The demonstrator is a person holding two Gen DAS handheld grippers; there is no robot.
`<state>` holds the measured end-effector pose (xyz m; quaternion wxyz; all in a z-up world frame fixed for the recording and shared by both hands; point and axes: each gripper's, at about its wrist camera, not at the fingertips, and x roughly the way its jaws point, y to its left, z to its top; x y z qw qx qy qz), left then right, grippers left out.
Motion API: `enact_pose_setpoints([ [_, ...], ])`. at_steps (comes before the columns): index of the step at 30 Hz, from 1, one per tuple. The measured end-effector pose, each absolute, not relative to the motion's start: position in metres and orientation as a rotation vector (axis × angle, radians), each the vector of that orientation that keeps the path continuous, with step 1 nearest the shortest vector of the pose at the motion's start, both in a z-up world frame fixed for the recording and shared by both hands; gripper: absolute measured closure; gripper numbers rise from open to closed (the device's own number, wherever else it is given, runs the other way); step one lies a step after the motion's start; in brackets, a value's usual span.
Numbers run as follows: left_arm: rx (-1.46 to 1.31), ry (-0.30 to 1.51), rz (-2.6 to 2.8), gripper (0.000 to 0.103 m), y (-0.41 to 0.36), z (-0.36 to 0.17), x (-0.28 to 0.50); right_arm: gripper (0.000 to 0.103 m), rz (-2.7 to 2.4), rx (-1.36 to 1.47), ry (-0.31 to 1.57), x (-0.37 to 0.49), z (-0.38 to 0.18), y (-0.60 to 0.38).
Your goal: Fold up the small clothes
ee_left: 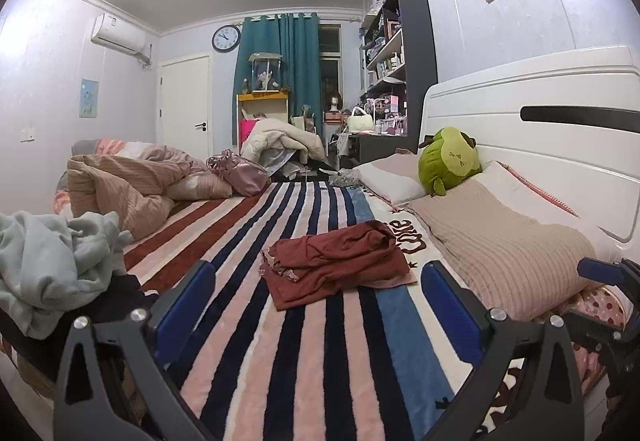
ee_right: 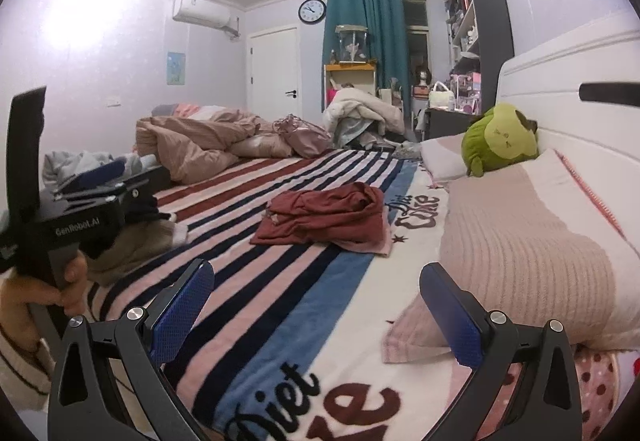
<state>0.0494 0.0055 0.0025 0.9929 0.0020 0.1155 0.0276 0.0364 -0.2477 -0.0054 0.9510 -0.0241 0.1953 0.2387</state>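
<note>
A dark red garment [ee_left: 340,261] lies loosely folded on the striped blanket [ee_left: 312,361], with a pink piece under it. It also shows in the right wrist view [ee_right: 328,217]. My left gripper [ee_left: 316,301] is open and empty, just short of the garment. My right gripper [ee_right: 316,301] is open and empty, above the blanket [ee_right: 280,293] well short of the garment. The left gripper also shows from the side [ee_right: 100,177], held in a hand at the left. A heap of pale grey-green clothes [ee_left: 48,265] lies at the left.
A ribbed beige pillow [ee_left: 508,261] and a green plush toy [ee_left: 448,161] lie along the white headboard [ee_left: 560,113] on the right. A crumpled beige duvet [ee_left: 128,185] and a pink bag [ee_left: 240,169] lie at the far left. Shelves [ee_left: 400,53] stand beyond.
</note>
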Motion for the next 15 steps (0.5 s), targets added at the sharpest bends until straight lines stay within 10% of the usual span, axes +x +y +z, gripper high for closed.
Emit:
enact_pose_setpoints([
  [15,0.015,0.238,0.060,0.001,0.0043,-0.0044,0.0507,0.000,0.458,-0.035,0.388,0.0369,-0.0037,-0.2507],
])
